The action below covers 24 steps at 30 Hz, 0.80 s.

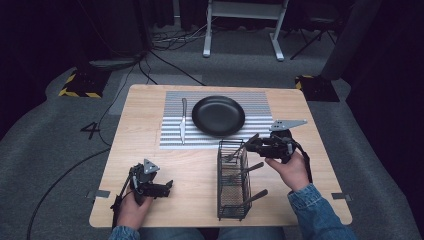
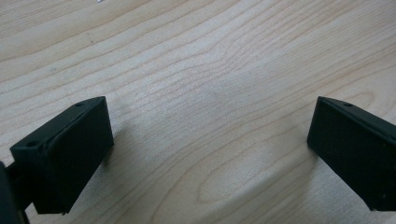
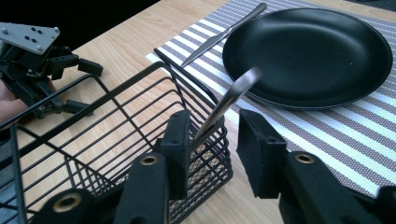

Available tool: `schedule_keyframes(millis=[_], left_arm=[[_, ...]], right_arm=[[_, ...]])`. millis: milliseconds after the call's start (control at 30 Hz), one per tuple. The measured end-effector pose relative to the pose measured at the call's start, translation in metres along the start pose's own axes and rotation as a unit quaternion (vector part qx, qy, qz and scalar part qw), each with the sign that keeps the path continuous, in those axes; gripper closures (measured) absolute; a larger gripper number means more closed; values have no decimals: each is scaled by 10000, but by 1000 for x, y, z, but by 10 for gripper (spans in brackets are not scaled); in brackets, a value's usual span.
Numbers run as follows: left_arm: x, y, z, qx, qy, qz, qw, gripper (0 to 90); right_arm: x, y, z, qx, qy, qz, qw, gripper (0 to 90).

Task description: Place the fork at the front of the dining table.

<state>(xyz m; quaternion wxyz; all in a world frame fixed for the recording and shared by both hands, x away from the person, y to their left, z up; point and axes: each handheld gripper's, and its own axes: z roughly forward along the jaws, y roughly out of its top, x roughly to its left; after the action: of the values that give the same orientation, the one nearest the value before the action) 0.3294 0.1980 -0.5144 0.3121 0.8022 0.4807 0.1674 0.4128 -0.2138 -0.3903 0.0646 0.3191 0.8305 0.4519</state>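
A black wire basket lies on the wooden table with several utensil handles sticking out of it. My right gripper is at the basket's far end. In the right gripper view its jaws stand on either side of a metal utensil handle that rises from the basket. The handle lies against one jaw, and a gap shows to the other. My left gripper rests low over bare wood at the front left, open and empty. It also shows beyond the basket.
A black plate sits on a striped placemat at the table's far middle. A knife lies left of the plate. Cables and a desk frame are on the floor behind.
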Motion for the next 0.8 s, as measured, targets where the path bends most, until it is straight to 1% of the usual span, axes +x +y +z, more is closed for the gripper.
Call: schedule_keyframes(millis=[33,67,100,133,167,200,333,500,567,700,800], left_arm=[[0,0,0,0,0,0,10000,4],[0,0,0,0,-1,-2,10000,4],[0,0,0,0,-1,-2,10000,4],[0,0,0,1,-1,0,10000,4],[0,0,0,1,-1,0,10000,4],[0,0,0,0,-1,-1,10000,4],[0,0,0,0,0,-1,10000,4],[0,0,0,1,0,0,10000,4],[0,0,0,1,1,1,10000,4],[0,0,0,1,0,1,10000,4],[0,0,0,1,0,1,10000,4]], right_arm=[[0,0,0,0,0,0,10000,665],[-1,1,1,-17,54,65,10000,702],[-1,1,1,-17,54,65,10000,702],[-2,1,1,-18,46,115,9999,747],[-2,1,1,-18,46,115,9999,747],[-1,2,1,-23,48,119,9999,793],[0,3,1,-16,64,156,9999,801],[4,6,0,-124,144,141,9997,837],[6,7,-1,-141,135,127,9997,852],[12,13,-4,-179,77,-24,9998,861],[14,16,-8,-205,74,-64,9997,861]])
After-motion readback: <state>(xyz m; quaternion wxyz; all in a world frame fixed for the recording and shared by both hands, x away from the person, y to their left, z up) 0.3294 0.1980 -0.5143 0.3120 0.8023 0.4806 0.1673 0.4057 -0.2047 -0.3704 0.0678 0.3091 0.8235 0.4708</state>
